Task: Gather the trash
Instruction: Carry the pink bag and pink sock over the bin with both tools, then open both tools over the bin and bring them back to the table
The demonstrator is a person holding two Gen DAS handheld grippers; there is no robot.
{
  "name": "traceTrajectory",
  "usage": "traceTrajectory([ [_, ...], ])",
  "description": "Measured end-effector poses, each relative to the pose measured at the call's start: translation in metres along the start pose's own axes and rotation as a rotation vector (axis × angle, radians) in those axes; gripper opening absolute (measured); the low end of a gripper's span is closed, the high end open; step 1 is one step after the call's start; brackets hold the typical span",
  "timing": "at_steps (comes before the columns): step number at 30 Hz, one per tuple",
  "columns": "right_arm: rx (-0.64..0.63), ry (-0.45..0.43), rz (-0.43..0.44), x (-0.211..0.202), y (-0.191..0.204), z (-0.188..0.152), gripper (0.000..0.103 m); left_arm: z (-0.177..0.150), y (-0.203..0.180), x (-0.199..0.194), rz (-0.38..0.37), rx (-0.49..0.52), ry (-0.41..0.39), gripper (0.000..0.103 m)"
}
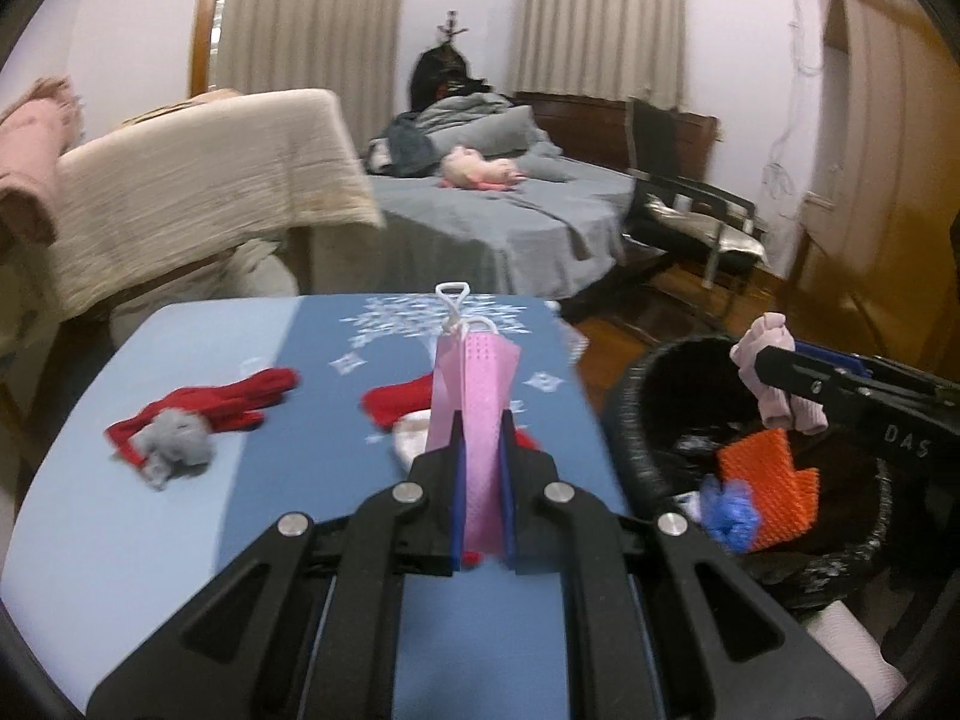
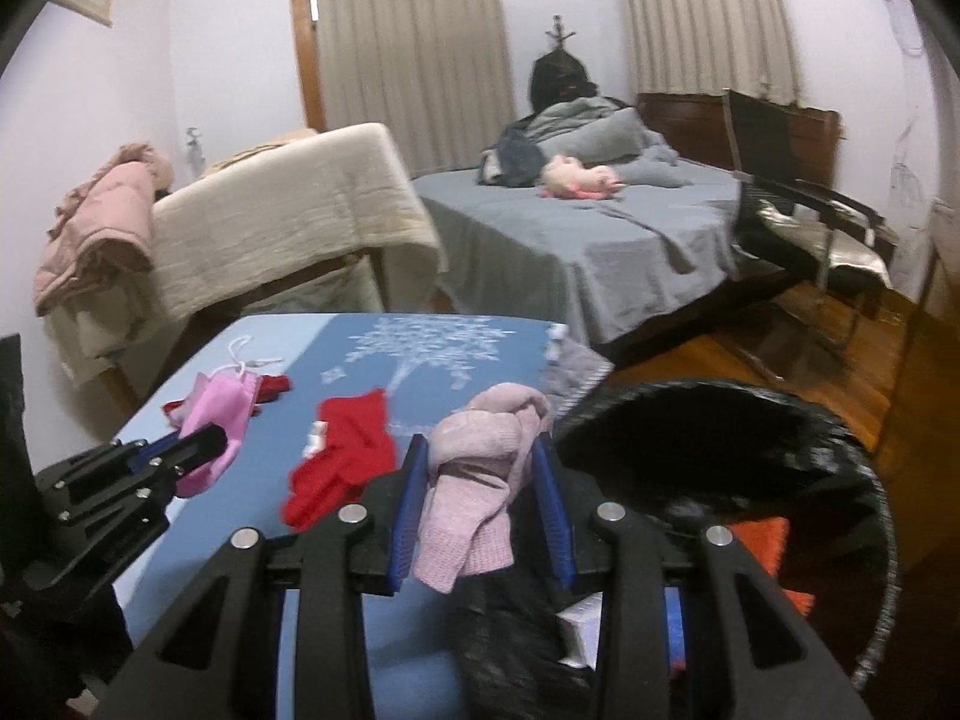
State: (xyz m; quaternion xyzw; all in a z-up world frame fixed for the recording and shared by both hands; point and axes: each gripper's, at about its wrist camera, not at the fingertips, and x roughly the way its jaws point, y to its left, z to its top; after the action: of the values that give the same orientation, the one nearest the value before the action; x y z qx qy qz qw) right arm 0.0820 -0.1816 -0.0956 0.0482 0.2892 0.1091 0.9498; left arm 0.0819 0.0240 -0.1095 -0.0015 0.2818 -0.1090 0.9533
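Note:
My left gripper point(image 1: 483, 420) is shut on a pink face mask point(image 1: 480, 372) that stands up between its pads above the blue tablecloth point(image 1: 150, 540). On the cloth lie a red glove point(image 1: 240, 396) with a grey wad point(image 1: 177, 441) on it, and a second red glove point(image 2: 342, 456). My right gripper point(image 2: 480, 450) is shut on a pale pink knitted piece point(image 2: 480, 480) at the table's right edge, beside the black bin point(image 2: 720, 414). The bin point(image 1: 636, 420) holds an orange item point(image 1: 768, 480) and something blue point(image 1: 732, 516). Each gripper shows in the other's view: right point(image 1: 774, 381), left point(image 2: 207, 438).
A bed with grey sheets point(image 2: 570, 240) and a pink plush toy point(image 2: 576, 180) stands behind the table. A cream cover point(image 2: 270, 222) drapes furniture at the left, with a pink jacket point(image 2: 96, 228) on it. A black chair point(image 2: 798, 198) stands on the wooden floor at right.

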Motion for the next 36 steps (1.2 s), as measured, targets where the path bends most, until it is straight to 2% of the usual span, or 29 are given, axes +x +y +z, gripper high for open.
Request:
traceTrajectory([
  [12,0.082,-0.022,-0.139,-0.028,-0.073,-0.013,0.035,0.013,-0.09,0.029,-0.17,0.13,0.003,0.008],
  [23,0.134,-0.024,-0.249,-0.038,-0.124,-0.023,0.035,0.019,-0.141,0.058,-0.27,0.162,0.03,0.008],
  [25,0.142,-0.023,-0.269,-0.039,-0.134,-0.024,0.036,0.022,-0.149,0.065,-0.306,0.158,0.046,0.01],
  [27,0.153,-0.015,-0.293,-0.04,-0.143,-0.026,0.04,0.024,-0.156,0.07,-0.364,0.149,0.057,0.019],
  [28,0.156,-0.013,-0.307,-0.04,-0.146,-0.026,0.041,0.026,-0.156,0.072,-0.375,0.146,0.058,0.035],
  [29,0.161,-0.016,-0.32,-0.041,-0.151,-0.028,0.046,0.026,-0.156,0.071,-0.389,0.14,0.053,0.05],
  [30,0.166,-0.018,-0.33,-0.043,-0.153,-0.029,0.051,0.026,-0.155,0.071,-0.396,0.136,0.047,0.054],
  [32,0.177,-0.03,-0.36,-0.048,-0.158,-0.031,0.071,0.026,-0.149,0.067,-0.395,0.136,0.033,0.061],
  [33,0.181,-0.038,-0.371,-0.05,-0.16,-0.031,0.075,0.025,-0.145,0.066,-0.387,0.135,0.03,0.062],
  [35,0.184,-0.049,-0.382,-0.052,-0.159,-0.031,0.097,0.026,-0.136,0.063,-0.362,0.13,0.018,0.072],
  [36,0.186,-0.058,-0.387,-0.053,-0.158,-0.031,0.098,0.027,-0.13,0.06,-0.34,0.123,0.008,0.074],
])
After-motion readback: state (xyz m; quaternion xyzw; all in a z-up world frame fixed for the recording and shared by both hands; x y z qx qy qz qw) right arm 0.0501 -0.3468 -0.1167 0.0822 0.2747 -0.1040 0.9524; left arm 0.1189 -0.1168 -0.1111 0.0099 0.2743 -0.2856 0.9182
